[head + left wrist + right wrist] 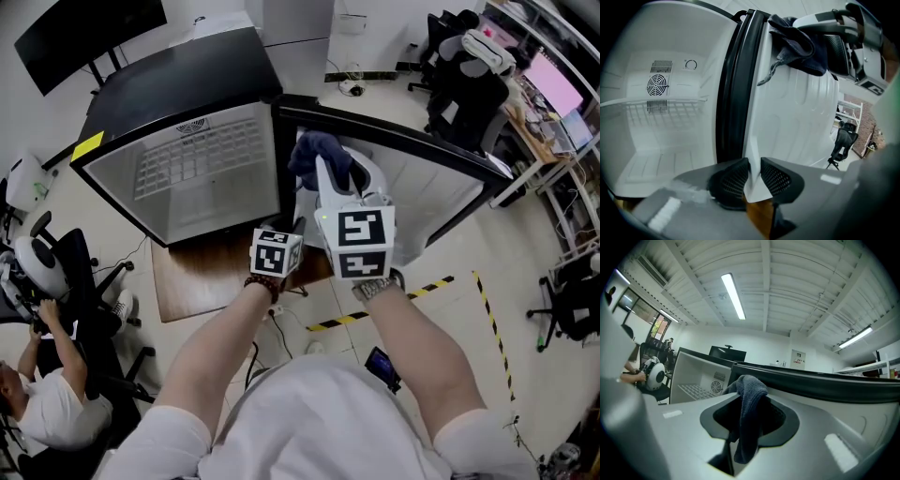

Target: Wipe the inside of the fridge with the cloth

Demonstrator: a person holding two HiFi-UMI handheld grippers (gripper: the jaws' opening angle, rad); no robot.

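The small fridge (187, 173) stands open, its white inside with a wire shelf (656, 107) and a round fan grille (657, 85) showing. Its door (427, 183) swings out to the right. My left gripper (753, 176) is shut on the lower white edge of the door (797, 117), the pads pressing on it from both sides. Above it, beside the door's top, my right gripper (328, 173) is shut on a dark blue cloth (319, 152). The cloth (749, 408) hangs bunched between the jaws. In the left gripper view the cloth (797, 44) droops against the door.
The fridge sits on a wooden board (206, 277). Yellow-black tape (394, 302) marks the floor to the right. A person sits on a chair at the lower left (47, 398). A desk with screens (548, 94) and an office chair (464, 80) stand far right.
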